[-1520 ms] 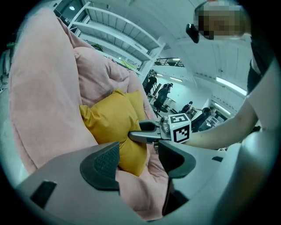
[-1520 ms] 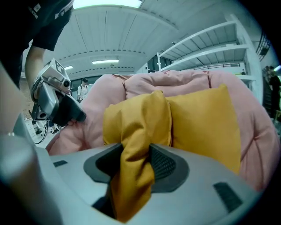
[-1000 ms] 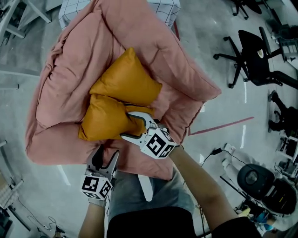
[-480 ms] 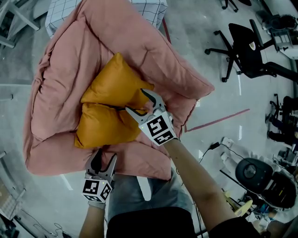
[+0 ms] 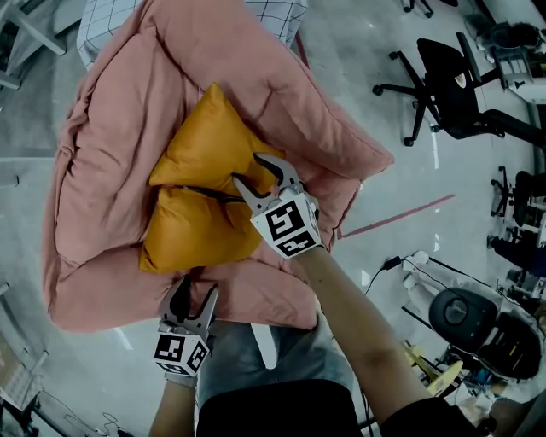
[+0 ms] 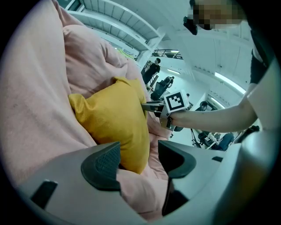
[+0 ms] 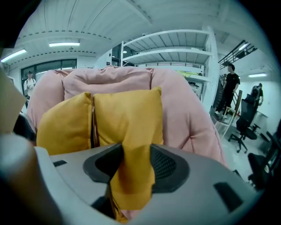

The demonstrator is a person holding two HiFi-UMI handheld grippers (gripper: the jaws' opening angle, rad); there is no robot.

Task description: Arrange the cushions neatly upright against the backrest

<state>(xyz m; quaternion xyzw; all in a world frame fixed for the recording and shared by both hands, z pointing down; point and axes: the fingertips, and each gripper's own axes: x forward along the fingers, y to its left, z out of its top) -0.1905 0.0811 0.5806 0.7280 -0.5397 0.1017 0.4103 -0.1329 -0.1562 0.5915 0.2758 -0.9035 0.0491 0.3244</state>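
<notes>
Two yellow cushions lie side by side on a big pink padded seat (image 5: 111, 171). The far cushion (image 5: 213, 141) leans on the pink backrest; the near cushion (image 5: 192, 235) lies in front of it. My right gripper (image 5: 254, 173) is at the far cushion's lower right corner. Its jaws are closing, and the yellow corner (image 7: 134, 176) fills the gap between both pads, below the cushion's body (image 7: 127, 118). My left gripper (image 5: 191, 293) is open at the seat's front edge over pink fabric (image 6: 136, 189), holding nothing. From there the near cushion (image 6: 114, 123) shows ahead.
Black office chairs (image 5: 444, 94) stand on the grey floor to the right. A red tape line (image 5: 397, 218) runs beside the seat. Cables and round equipment (image 5: 478, 324) lie at lower right. A checked cloth (image 5: 273, 13) shows behind the backrest. A person (image 7: 229, 88) stands far off.
My right gripper has left the near cushion, moved up to the far cushion's corner, and narrowed its jaws on it. The left gripper has hardly moved.
</notes>
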